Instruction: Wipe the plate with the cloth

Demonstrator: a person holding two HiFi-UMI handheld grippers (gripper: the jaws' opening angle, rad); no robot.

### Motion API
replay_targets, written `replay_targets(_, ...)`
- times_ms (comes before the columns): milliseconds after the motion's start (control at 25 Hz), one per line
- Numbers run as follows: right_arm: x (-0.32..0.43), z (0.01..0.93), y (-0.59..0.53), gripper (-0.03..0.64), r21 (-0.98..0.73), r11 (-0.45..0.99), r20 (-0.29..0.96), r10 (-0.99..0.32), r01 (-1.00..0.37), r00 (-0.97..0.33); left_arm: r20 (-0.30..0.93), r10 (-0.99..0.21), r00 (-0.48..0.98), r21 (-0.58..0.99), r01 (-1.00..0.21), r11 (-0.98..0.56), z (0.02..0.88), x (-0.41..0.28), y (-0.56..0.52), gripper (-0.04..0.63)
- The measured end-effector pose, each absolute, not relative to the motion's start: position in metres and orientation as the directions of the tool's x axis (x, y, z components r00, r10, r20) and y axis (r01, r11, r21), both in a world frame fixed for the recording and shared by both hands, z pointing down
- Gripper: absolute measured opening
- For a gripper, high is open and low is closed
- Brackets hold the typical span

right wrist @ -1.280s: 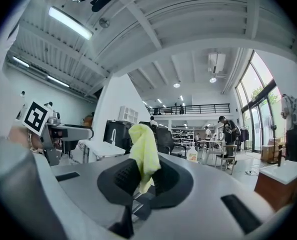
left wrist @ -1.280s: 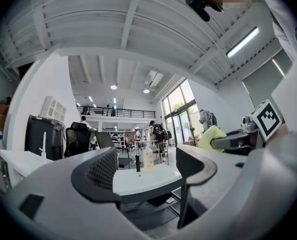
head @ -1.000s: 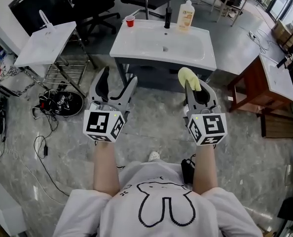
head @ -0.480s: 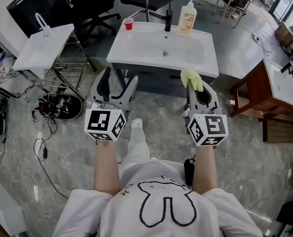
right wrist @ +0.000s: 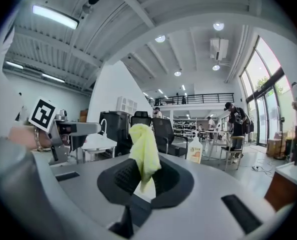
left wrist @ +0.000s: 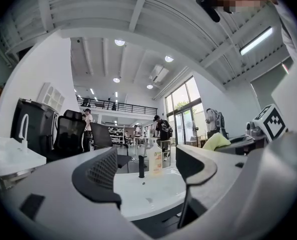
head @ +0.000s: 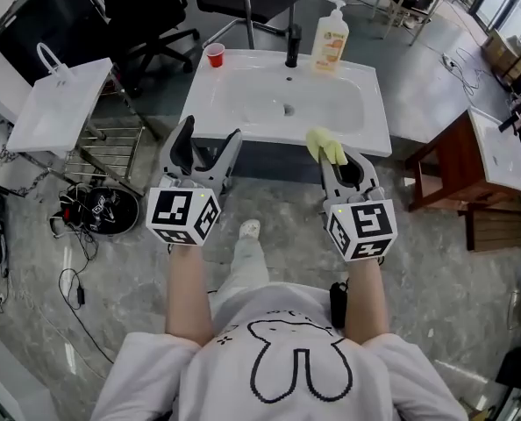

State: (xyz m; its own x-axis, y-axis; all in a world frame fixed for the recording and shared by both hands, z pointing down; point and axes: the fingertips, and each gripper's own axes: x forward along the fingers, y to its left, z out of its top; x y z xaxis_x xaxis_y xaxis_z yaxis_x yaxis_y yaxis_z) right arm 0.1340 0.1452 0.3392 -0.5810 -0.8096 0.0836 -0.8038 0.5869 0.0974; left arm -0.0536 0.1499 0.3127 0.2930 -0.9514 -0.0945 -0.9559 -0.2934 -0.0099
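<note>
The right tongs (head: 334,160) are clamped on a soft, crumpled yellow cloth (head: 324,145). It sticks up from their ribbed black tips at 12 o'clock, at the front rim of a glossy white sink (head: 243,103). The left tongs (head: 210,139) stand apart with nothing between them. At the sink's back, a pump bottle (head: 330,35) at 1 o'clock bears an orange label with unreadable print. A red cup (head: 215,54) sits at 11 o'clock.

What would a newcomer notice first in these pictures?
The bright yellow cloth stands out, pinched in the shut right gripper in front of the white sink. The left gripper beside it is open and empty. A red cup and a soap bottle stand on the sink's far rim.
</note>
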Motion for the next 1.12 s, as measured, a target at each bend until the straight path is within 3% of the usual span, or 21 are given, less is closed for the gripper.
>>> replay_targets(680, 0.072, 0.388, -0.061, 0.049, -0.003, 0.462, 0.185, -0.871, -0.887, -0.455, 0.08, -0.915, 0.394, 0.096, -0.917, -0.387, 0.384, -0.13, -0.073, 0.357)
replay_targets(1120, 0.07, 0.468, -0.13, 0.051, 0.012, 0.329, 0.479, -0.831, -0.944, -0.284, 0.216, -0.854, 0.473, 0.211, -0.877, -0.432, 0.442, -0.132, -0.146, 0.322)
